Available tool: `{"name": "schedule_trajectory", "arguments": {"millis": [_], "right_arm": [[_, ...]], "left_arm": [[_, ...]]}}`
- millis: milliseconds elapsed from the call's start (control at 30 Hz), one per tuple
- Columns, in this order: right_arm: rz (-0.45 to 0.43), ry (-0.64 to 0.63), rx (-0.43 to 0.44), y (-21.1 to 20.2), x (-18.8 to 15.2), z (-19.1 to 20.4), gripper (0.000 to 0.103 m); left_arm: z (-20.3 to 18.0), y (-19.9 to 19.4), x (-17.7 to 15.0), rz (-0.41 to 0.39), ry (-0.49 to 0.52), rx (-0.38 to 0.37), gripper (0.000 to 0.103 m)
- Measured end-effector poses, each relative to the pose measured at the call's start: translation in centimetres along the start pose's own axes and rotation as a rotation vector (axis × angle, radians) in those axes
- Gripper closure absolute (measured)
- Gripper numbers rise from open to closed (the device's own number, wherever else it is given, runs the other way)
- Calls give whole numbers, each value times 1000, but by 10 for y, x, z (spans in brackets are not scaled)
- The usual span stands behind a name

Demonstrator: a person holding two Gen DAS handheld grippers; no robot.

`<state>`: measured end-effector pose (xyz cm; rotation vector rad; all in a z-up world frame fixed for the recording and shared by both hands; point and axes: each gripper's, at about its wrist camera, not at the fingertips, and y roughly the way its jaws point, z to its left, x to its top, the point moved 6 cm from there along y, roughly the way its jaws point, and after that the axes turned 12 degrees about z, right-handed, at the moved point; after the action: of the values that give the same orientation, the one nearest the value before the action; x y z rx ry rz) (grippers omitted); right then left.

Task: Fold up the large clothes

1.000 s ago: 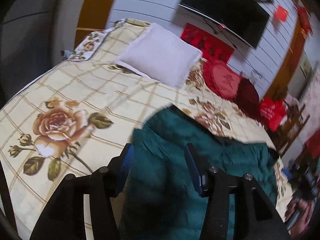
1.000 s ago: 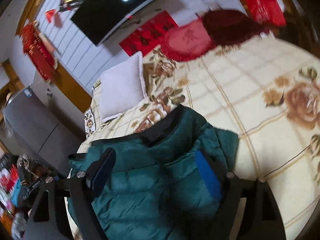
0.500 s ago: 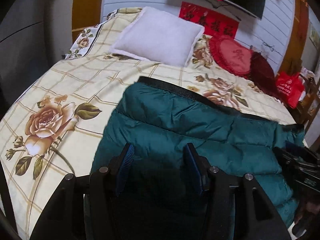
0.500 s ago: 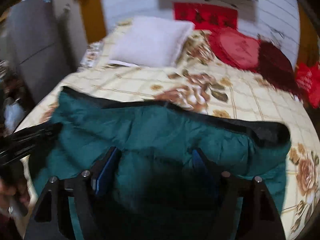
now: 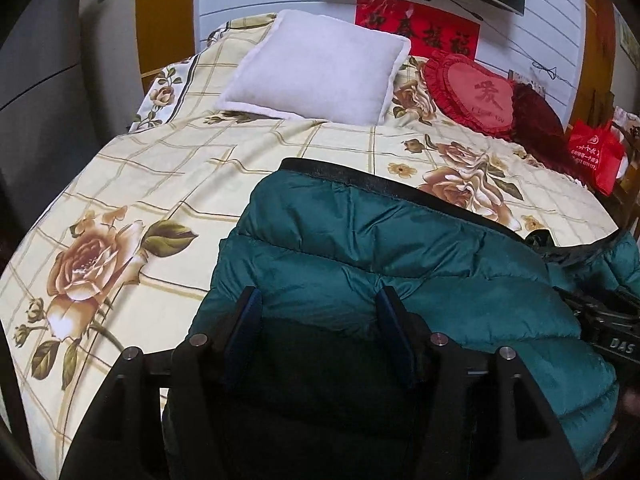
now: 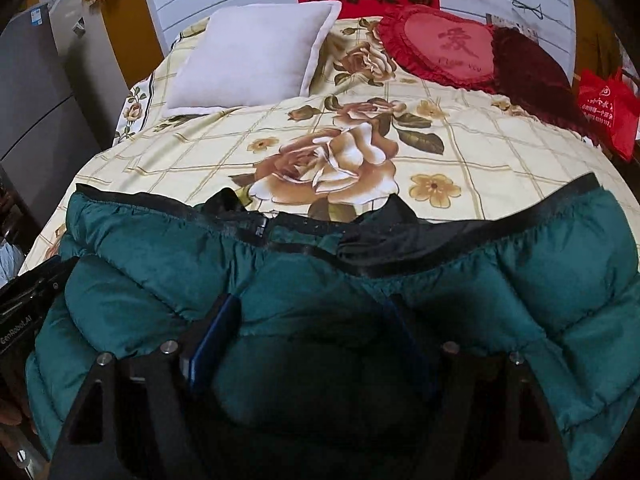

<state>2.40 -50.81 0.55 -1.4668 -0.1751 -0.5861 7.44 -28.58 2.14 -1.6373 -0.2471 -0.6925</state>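
Observation:
A dark green puffer jacket [image 5: 400, 264] with a black hem band lies across the near end of the bed [image 5: 160, 184]; it also shows in the right wrist view [image 6: 160, 256]. My left gripper [image 5: 318, 304] has its jaws apart, with jacket fabric bulging between the blue pads. My right gripper [image 6: 312, 312] also has its jaws apart with jacket fabric between them. I cannot tell whether either one pinches the fabric. The right gripper's body shows at the right edge of the left wrist view [image 5: 612, 328].
The bed has a cream floral sheet. A white pillow [image 5: 320, 76], a red heart cushion [image 5: 472, 92] and a dark red cushion [image 5: 536, 124] lie at the head. A red bag [image 5: 596, 156] stands at the right. A grey cabinet [image 6: 28, 92] stands left.
Both grippers swung to face the head of the bed. The jacket, bunched a second ago, now lies spread wide across the near end with its hem band stretched out.

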Motion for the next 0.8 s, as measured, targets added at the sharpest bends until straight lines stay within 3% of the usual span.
{"name": "schedule_trajectory", "arguments": {"millis": [133,233,300,433,667,800], "right_arm": [[-120,-18,100,-51,-9,-3,25],[-133,-5,53,-74,-15,-20,25],[-125,-12,-25,-80,-18,-38,25],[-89,7,-141,-72,-21,-73,25],[-19,29,-185,-36,-19,-93,23],[2,61,-167,-23,-15,-99,22]], "left_arm": [[1,-17,0,-22,11,46,30],[3,-31,5,-62,12,45,30],[5,-34,13,-64,-4,32,30],[8,-19,21,-5,-12,29,30],[2,10,21,45,10,53,30],[2,19,22,63,7,44,29]]}}
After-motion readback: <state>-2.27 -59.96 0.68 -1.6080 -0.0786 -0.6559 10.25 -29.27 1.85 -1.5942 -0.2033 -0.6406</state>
